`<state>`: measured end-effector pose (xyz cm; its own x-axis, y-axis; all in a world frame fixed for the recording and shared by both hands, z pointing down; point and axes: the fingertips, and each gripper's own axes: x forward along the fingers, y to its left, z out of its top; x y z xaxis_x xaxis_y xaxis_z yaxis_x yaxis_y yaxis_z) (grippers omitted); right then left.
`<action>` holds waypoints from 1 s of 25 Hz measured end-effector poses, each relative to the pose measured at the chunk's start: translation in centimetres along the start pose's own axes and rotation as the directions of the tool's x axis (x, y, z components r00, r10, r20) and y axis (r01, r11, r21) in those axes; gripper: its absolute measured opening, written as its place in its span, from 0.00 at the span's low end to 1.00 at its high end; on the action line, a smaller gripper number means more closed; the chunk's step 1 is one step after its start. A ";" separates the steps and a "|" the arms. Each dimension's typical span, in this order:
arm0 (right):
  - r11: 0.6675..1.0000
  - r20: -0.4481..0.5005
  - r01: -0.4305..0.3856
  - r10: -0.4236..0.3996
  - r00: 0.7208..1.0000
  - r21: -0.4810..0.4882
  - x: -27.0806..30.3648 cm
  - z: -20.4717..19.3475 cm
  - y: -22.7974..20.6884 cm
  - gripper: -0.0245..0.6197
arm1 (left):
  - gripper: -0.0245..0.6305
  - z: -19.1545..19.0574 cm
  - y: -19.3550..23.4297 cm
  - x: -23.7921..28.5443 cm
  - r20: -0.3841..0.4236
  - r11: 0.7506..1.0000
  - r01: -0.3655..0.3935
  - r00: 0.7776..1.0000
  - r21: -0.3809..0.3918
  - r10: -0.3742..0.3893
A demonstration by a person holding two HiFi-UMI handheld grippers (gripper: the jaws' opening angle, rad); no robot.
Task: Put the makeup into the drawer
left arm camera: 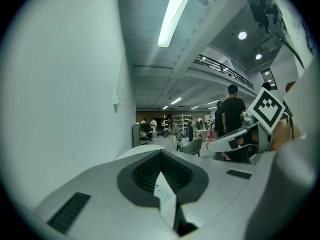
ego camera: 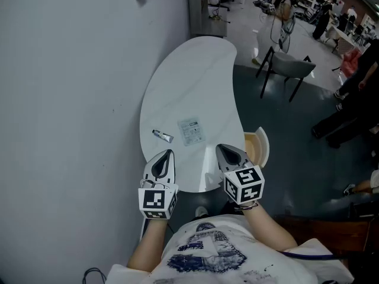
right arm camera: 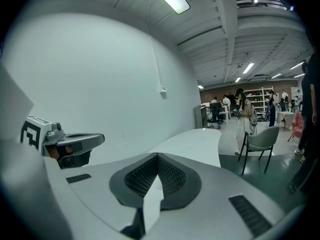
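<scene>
Two small things lie on the white table (ego camera: 189,76): a little tube (ego camera: 162,136), likely the makeup, and a flat printed packet (ego camera: 190,131) just beside it. Neither is touched by anything. The left gripper (ego camera: 168,154) and right gripper (ego camera: 221,148) hover side by side over the table's near edge, each with its jaws pressed together on nothing, which I read as poised before any reach. I can pick out no drawer. The curved table stands against a plain wall (ego camera: 65,99). Beyond it are a grey chair (ego camera: 290,67) and people in a large open workroom.
</scene>
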<state>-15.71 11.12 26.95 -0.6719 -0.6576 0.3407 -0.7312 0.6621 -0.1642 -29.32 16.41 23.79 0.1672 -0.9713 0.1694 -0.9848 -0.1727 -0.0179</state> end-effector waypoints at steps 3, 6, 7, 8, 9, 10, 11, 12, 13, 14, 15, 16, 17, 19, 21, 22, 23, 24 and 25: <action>1.000 0.000 -0.004 0.004 1.000 0.000 0.1 0.1 0.4 0.07 | 0.11 0.0 0.4 -0.5 0.001 1.000 -0.008 1.000 -0.002 0.008; 1.000 0.000 -0.013 0.013 1.000 -0.001 0.0 -0.1 1.3 0.07 | 0.11 -0.1 0.8 -1.6 0.001 1.000 -0.024 1.000 0.012 0.024; 1.000 -0.001 -0.018 0.018 1.000 -0.002 0.0 -0.2 1.6 0.07 | 0.11 -0.3 1.1 -2.0 0.000 0.999 -0.031 1.000 0.014 0.031; 1.000 -0.005 -0.025 0.024 1.000 -0.005 0.1 -0.4 2.0 0.07 | 0.11 -0.4 1.4 -2.3 -0.001 0.999 -0.041 0.999 0.012 0.041; 0.999 -0.011 -0.033 0.033 0.999 -0.008 0.3 -0.5 2.4 0.07 | 0.11 -0.6 1.7 -2.6 -0.003 0.999 -0.051 0.999 0.006 0.051; 0.999 -0.019 -0.043 0.043 0.999 -0.013 0.5 -0.7 2.8 0.07 | 0.11 -0.8 1.9 -3.0 -0.006 0.998 -0.061 0.998 0.000 0.061; 0.998 -0.027 -0.055 0.055 0.998 -0.018 0.8 -0.9 3.2 0.07 | 0.11 -1.1 2.2 -3.4 -0.011 0.997 -0.072 0.997 -0.005 0.072; 0.997 -0.034 -0.068 0.067 0.997 -0.023 1.0 -1.1 3.7 0.07 | 0.11 -1.3 2.5 -3.7 -0.016 0.997 -0.083 0.996 -0.009 0.083; 0.996 -0.041 -0.081 0.079 0.996 -0.028 1.2 -1.1 4.2 0.07 | 0.11 -1.5 2.8 -4.0 -0.020 0.996 -0.094 0.995 -0.013 0.093; 0.995 -0.046 -0.093 0.092 0.995 -0.032 1.5 -1.2 4.6 0.07 | 0.11 -1.7 3.1 -4.2 -0.024 0.994 -0.104 0.994 -0.017 0.104; 0.994 -0.051 -0.105 0.103 0.993 -0.036 1.9 -1.2 5.1 0.07 | 0.11 -1.9 3.4 -4.4 -0.027 0.993 -0.114 0.993 -0.021 0.113; 0.992 -0.057 -0.117 0.115 0.992 -0.038 2.3 -1.3 5.5 0.07 | 0.11 -2.1 3.8 -4.5 -0.030 0.992 -0.124 0.992 -0.026 0.123; 0.991 -0.066 -0.130 0.127 0.990 -0.040 2.8 -1.5 5.9 0.07 | 0.11 -2.3 4.1 -4.7 -0.035 0.990 -0.134 0.990 -0.031 0.133; 0.986 -0.089 -0.158 0.153 0.984 -0.046 3.6 -2.1 6.5 0.07 | 0.11 -2.9 4.8 -4.9 -0.048 0.987 -0.158 0.987 -0.043 0.156; 0.982 -0.112 -0.183 0.177 0.978 -0.052 4.6 -2.4 7.0 0.07 | 0.11 -3.5 5.4 -5.0 -0.065 0.982 -0.179 0.982 -0.055 0.175; 0.979 -0.121 -0.194 0.187 0.975 -0.054 5.1 -2.5 7.2 0.07 | 0.11 -3.7 5.7 -5.0 -0.072 0.980 -0.188 0.980 -0.060 0.183; 0.977 -0.128 -0.205 0.197 0.972 -0.057 5.7 -2.4 7.4 0.07 | 0.11 -3.9 6.1 -4.8 -0.078 0.978 -0.197 0.978 -0.063 0.192; 0.974 -0.133 -0.216 0.207 0.969 -0.061 6.3 -2.3 7.6 0.07 | 0.11 -4.0 6.6 -4.7 -0.084 0.976 -0.207 0.976 -0.066 0.201; 0.972 -0.138 -0.227 0.216 0.967 -0.065 6.9 -2.3 7.7 0.07 | 0.11 -4.2 7.1 -4.5 -0.089 0.973 -0.218 0.973 -0.070 0.211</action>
<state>-25.74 12.51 30.12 -0.7914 -0.4428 0.4214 -0.5505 0.8160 -0.1764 -37.25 20.22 27.06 -0.0496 -0.9674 0.2484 -0.9984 0.0549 0.0144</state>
